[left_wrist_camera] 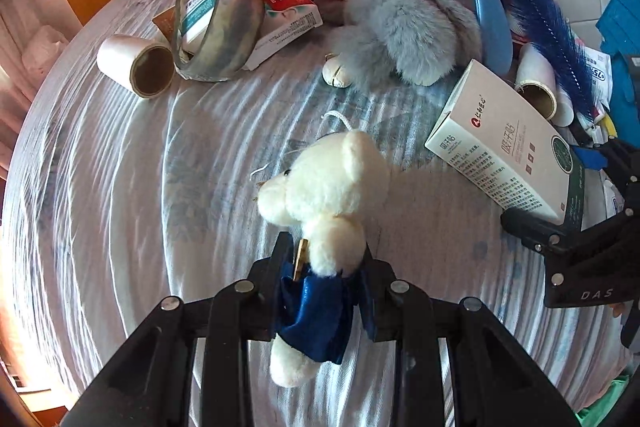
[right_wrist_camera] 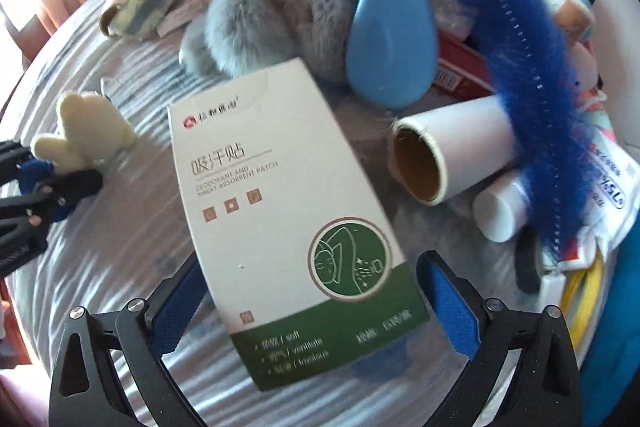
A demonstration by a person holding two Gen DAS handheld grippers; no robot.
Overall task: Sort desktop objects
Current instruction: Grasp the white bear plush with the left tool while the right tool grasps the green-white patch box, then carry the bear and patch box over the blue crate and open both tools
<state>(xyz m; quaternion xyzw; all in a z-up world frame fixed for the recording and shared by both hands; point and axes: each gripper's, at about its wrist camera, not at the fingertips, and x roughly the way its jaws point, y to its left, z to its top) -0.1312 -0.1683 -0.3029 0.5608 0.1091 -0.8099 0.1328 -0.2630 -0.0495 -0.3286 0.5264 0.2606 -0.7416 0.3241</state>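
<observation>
My left hand-held gripper (left_wrist_camera: 324, 279) was clamped on the small cream bear (left_wrist_camera: 324, 187) by its blue-dressed body, above the striped tabletop (left_wrist_camera: 120, 187). My right hand-held gripper (right_wrist_camera: 316, 291) had its jaws apart on either side of the white-and-green patch box (right_wrist_camera: 288, 211), near the cardboard-core roll (right_wrist_camera: 444, 151) and grey furry toy (right_wrist_camera: 276, 23)

The left gripper (left_wrist_camera: 325, 279), black with angular linkage arms, points steeply down, its jaws pinched narrow on the blue-clad body of the small cream plush bear (left_wrist_camera: 328, 183). The right gripper (right_wrist_camera: 316, 311), black with blue pads (right_wrist_camera: 454, 301), also tilts steeply downward, to the bear's right. Its jaws stand wide, either side of the white and green cardboard box (right_wrist_camera: 296, 211), pads apart from it.
</observation>
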